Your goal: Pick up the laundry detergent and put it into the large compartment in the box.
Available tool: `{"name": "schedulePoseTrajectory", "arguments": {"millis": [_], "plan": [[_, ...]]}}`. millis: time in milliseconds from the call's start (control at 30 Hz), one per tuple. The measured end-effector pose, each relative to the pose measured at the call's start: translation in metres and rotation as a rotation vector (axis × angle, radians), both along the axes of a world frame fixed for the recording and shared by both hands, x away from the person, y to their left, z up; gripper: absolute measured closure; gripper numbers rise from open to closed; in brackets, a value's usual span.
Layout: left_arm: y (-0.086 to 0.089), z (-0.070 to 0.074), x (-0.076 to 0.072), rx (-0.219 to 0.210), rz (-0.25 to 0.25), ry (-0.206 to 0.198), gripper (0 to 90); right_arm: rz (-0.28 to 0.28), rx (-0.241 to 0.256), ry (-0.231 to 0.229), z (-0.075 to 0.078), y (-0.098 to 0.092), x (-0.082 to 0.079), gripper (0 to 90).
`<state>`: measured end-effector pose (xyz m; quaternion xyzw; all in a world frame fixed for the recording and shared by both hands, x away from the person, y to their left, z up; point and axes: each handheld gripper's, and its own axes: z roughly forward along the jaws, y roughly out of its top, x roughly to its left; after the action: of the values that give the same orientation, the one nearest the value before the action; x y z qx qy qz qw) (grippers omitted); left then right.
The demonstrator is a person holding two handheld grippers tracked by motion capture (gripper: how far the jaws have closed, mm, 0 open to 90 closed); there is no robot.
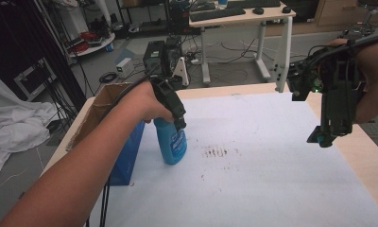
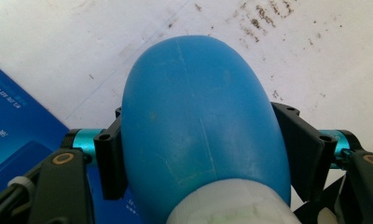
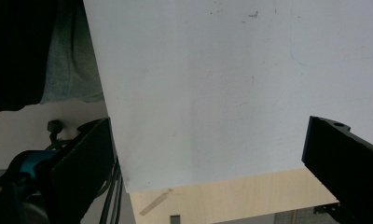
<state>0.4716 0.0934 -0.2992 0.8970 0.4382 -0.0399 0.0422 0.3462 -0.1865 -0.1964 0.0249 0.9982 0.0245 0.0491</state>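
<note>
Between left tongs [image 2: 198, 154], blue bottle [image 2: 201, 121], its cap cut off

Soft, even room light falls from above on my table [image 1: 272, 156]; the white sheet [image 1: 253, 179] reads bright without glare. Shadows are faint, just a weak patch beneath the blue bottle [image 1: 172, 142]. The high view is slightly grainy and soft, with dark corners at upper left. In my left gripper view the bottle sits so close that it blurs, showing a dull sheen on its shoulder. My right gripper view is dimmer, its black jaws out of focus and its upper left corner nearly black.
</note>
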Motion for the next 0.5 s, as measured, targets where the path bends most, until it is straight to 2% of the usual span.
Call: {"name": "schedulePoseTrajectory", "arguments": {"millis": [167, 433, 500], "plan": [[-0.0006, -0.0002, -0.0001, 0.025, 0.000, -0.003, 32.8, -0.005, 0.000, -0.001, 0.0002, -0.0018, -0.0005, 1.6], [-0.0011, -0.0003, -0.0006, 0.030, 0.014, -0.010, 34.7, -0.007, 0.004, -0.005, 0.0001, -0.0033, 0.0001, 1.6], [-0.0016, 0.0002, -0.0011, 0.040, 0.002, -0.007, 35.3, -0.006, 0.006, -0.005, -0.0005, -0.0030, 0.0000, 1.6]]}}
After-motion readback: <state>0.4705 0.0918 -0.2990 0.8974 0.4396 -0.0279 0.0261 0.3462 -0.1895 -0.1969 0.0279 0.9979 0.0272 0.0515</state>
